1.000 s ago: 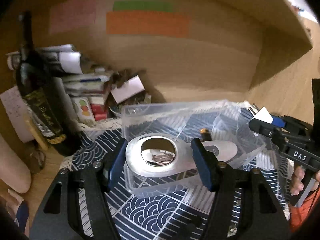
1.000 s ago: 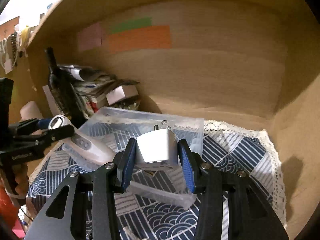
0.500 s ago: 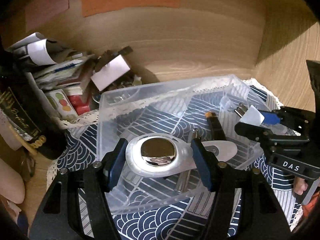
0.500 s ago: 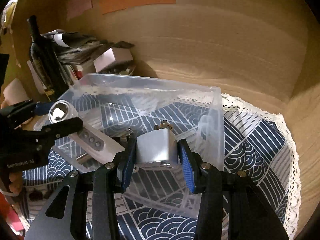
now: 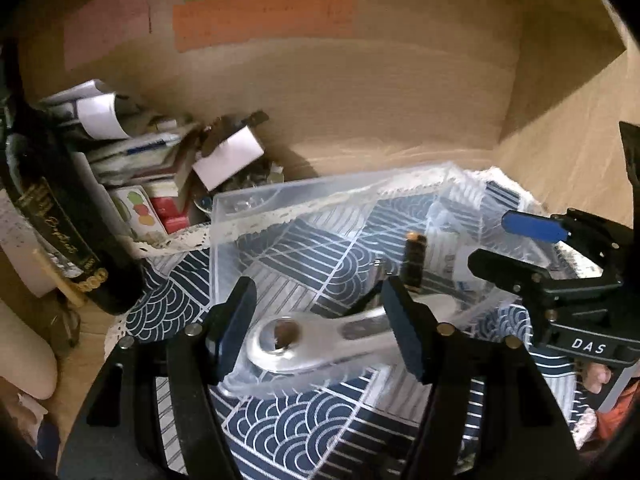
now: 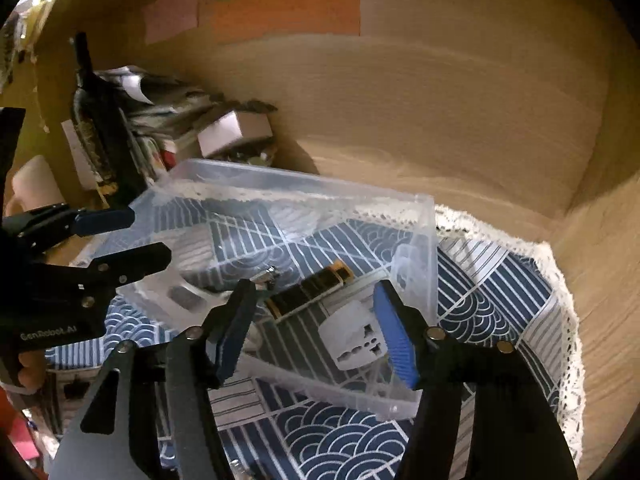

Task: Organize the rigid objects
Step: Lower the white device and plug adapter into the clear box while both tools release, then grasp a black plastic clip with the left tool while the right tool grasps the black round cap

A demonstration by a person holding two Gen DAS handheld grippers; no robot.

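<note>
A clear plastic bin (image 5: 280,204) (image 6: 304,184) stands on a blue wave-pattern cloth. My left gripper (image 5: 318,330) is open over the bin's near side; a silver-white device with a round head (image 5: 304,340) lies in the bin below it. My right gripper (image 6: 314,330) is open over the bin's near right corner; a white plug adapter (image 6: 356,340) lies in the bin just inside its right finger. A black and gold battery (image 6: 308,290) (image 5: 414,258) and a small metal piece (image 6: 266,274) also lie in the bin.
A dark wine bottle (image 5: 52,216) (image 6: 100,128) and a pile of papers and small boxes (image 5: 160,168) stand left of the bin. Wooden walls close the back and right. The cloth has a white lace edge (image 6: 560,280).
Both grippers have opened. The silver-white device has dropped from the left gripper into the bin, and the white adapter has dropped from the right gripper into the bin.
</note>
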